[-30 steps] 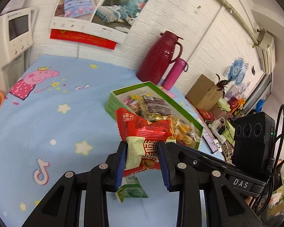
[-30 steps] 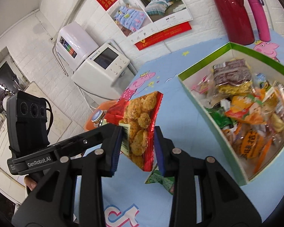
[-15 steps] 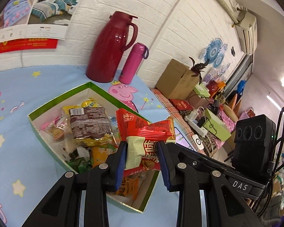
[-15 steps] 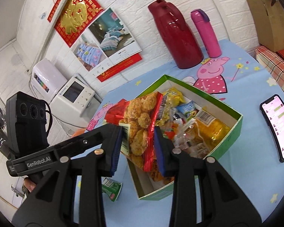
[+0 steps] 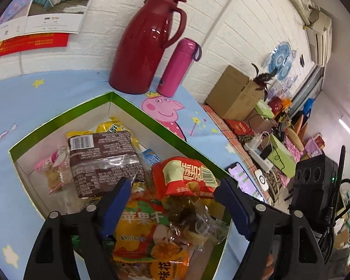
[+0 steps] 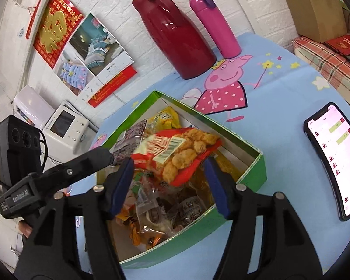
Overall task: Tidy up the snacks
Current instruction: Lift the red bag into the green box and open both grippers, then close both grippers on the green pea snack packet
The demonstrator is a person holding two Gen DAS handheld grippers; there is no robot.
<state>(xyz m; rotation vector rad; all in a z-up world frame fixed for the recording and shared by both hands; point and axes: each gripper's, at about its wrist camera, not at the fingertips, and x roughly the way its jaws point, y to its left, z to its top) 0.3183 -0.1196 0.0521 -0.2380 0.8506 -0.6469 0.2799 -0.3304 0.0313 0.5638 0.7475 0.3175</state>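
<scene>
- The red snack packet [image 5: 183, 177] lies on top of the heap of snacks inside the green box [image 5: 65, 114]; in the right wrist view a red packet [image 6: 175, 154] printed with fried pieces lies on top of the same heap.
- The left gripper [image 5: 172, 200] is spread wide above the box, its blue pads either side of the packet and clear of it.
- The right gripper [image 6: 169, 182] is likewise released, its pads apart over the box [image 6: 252, 175] with nothing between them gripped.
- A brown packet [image 5: 102, 161] lies beside the red one, towards the far corner.
- The box sits on a blue cartoon tablecloth [image 6: 280, 86].
- Beyond it stand a dark red jug [image 5: 147, 44] and a pink bottle [image 5: 176, 67], just beside each other against the white wall.
- A phone [image 6: 333, 158] lies on the cloth, apart from the box.
</scene>
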